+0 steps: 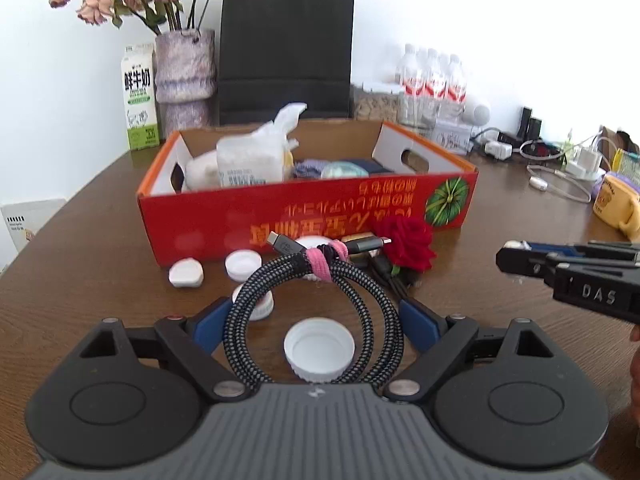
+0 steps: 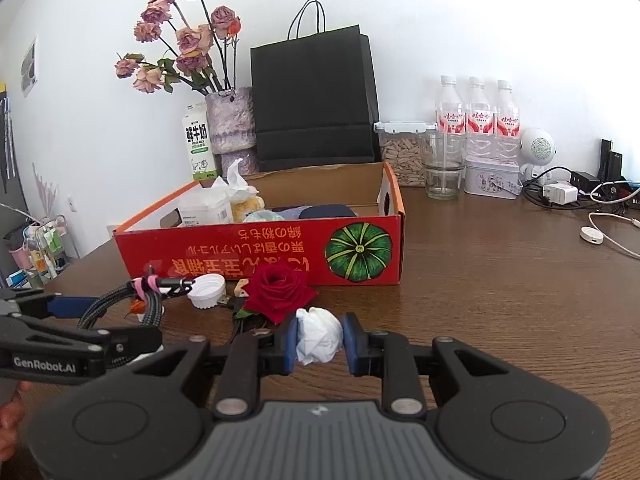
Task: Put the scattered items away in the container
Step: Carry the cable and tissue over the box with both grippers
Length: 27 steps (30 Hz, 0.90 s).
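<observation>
Step in hand, by my read: both grippers loaded, carry to the red cardboard box [image 2: 260,256] and drop inside. Do it well: lift high enough to clear the near wall, move over a bare part of the box floor at its right end, part the fingers only once above the rim. The cable loop is floppy, so keep it level or a plug may snag the wall.

Left gripper [image 1: 316,316]: fingers wide apart, yet pressing the coiled braided cable [image 1: 316,280] from both sides, blue pads against the coil's outer edges. Cable held above the table; pink tie [image 1: 324,260] bundles it near the plugs. Grip is on the loop only, looks loose-ish.

Right gripper [image 2: 320,340]: fingers narrowed onto a crumpled white paper ball [image 2: 318,336], pads touching both sides. Soft, will squash, low risk.

Still on the table [image 2: 500,280] in front of the box's near wall: red rose [image 2: 280,292], white bottle caps [image 1: 320,348], a dark cable under the rose. Box sits mid-table, already holding a tissue pack [image 1: 248,164] at its left end and dark cloth items.
</observation>
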Available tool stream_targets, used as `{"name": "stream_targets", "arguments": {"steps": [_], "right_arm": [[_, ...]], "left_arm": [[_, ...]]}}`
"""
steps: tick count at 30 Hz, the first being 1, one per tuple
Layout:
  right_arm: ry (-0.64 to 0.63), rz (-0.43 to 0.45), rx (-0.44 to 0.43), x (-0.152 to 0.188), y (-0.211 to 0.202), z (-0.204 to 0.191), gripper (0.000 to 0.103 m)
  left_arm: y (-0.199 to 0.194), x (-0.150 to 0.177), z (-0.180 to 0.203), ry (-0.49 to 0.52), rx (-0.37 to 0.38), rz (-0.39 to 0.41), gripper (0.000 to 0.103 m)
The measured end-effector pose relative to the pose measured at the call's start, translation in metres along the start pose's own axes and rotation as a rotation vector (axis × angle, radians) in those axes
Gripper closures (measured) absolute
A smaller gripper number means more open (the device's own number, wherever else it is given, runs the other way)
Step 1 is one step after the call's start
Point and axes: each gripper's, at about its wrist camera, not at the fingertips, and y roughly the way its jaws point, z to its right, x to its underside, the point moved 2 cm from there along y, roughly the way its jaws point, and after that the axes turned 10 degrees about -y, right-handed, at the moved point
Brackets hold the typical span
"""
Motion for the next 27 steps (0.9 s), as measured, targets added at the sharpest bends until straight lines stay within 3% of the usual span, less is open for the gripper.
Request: {"name": "stream_targets", "arguments": {"steps": [7, 15, 23, 27], "right_arm": [[-0.025, 0.054, -0.001, -0.026, -0.008, -0.003, 0.08], [-0.087, 0.148, 0.019, -0.083, 0.002, -0.009, 0.08], [-0.1, 0.167, 0.041, -0.128, 0.046, -0.005, 0.08], [-0.09, 0.161, 0.037, -0.138, 0.076, 0.003, 0.08]], "left_arm": [[-0.019, -0.034, 0.0, -0.029, 0.053, 0.102, 0.013], [-0.014, -0.086, 0.001, -0.071, 0.105, 0.207, 0.013], [0.024, -0.128, 0.009, -0.106, 0.193, 0.229, 0.012], [0.056, -0.145, 0.006, -0.141, 0.208, 0.204, 0.012]]}}
